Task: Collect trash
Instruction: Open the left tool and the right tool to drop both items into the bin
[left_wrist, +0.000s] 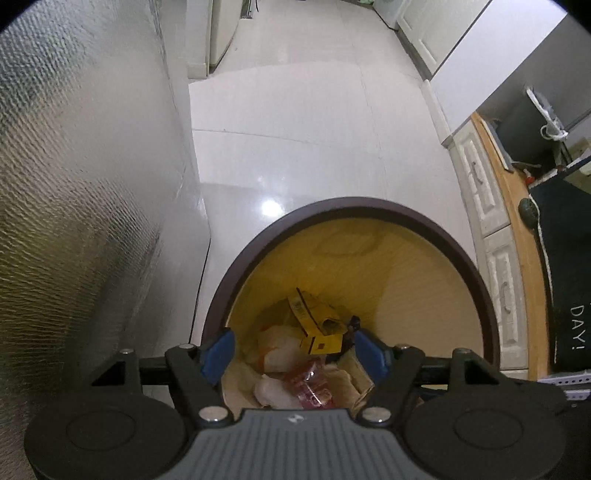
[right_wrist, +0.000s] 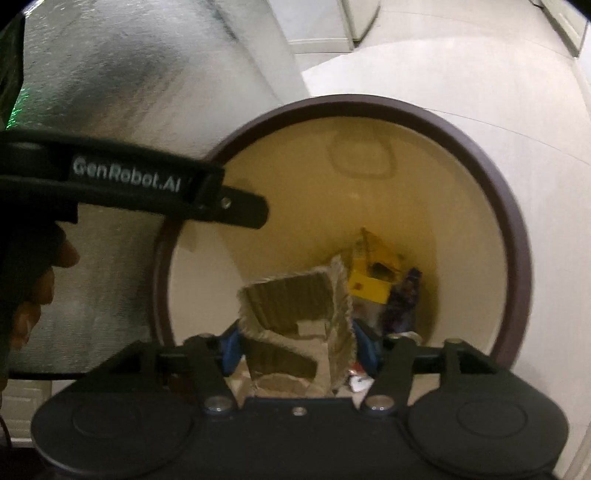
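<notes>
The drop step is in hand. The left gripper (left_wrist: 293, 349) is held released above the bin (left_wrist: 476, 280). The cardboard scrap (right_wrist: 299, 325) sits between the right gripper (right_wrist: 295, 345) fingers; contact cannot be told. Full release into the bin is required next.

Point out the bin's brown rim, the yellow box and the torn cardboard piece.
brown rim (right_wrist: 515, 206): right wrist view, right-hand arc of the rim.
yellow box (left_wrist: 317, 341): left wrist view, its near face.
torn cardboard piece (right_wrist: 291, 299): right wrist view, its corrugated face.
</notes>
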